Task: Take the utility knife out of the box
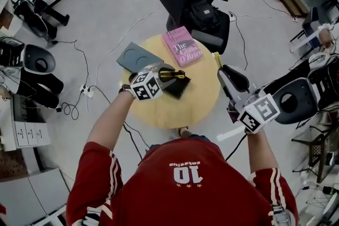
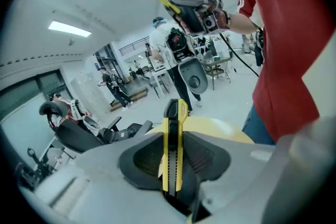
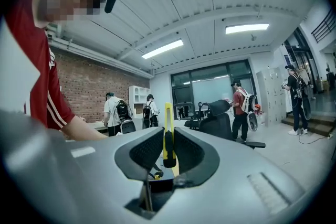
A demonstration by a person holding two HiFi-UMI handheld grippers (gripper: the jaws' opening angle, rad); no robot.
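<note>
My left gripper (image 1: 163, 76) is shut on a yellow and black utility knife (image 1: 174, 75), held above a small black box (image 1: 179, 88) on the round yellow table (image 1: 201, 103). In the left gripper view the knife (image 2: 172, 152) stands on edge between the jaws, its tip past the pads. At the table's right edge my right gripper (image 1: 221, 68) is raised and shut on a thin yellow strip (image 1: 216, 59). In the right gripper view that strip (image 3: 167, 126), with a black piece on it, is pinched between the pads and points level across the room.
A pink book (image 1: 182, 45) lies at the table's far side, with a flat grey lid (image 1: 134, 57) to its left. A black office chair (image 1: 198, 8) stands behind the table. Cables (image 1: 79, 90) cross the floor at left. People stand across the room.
</note>
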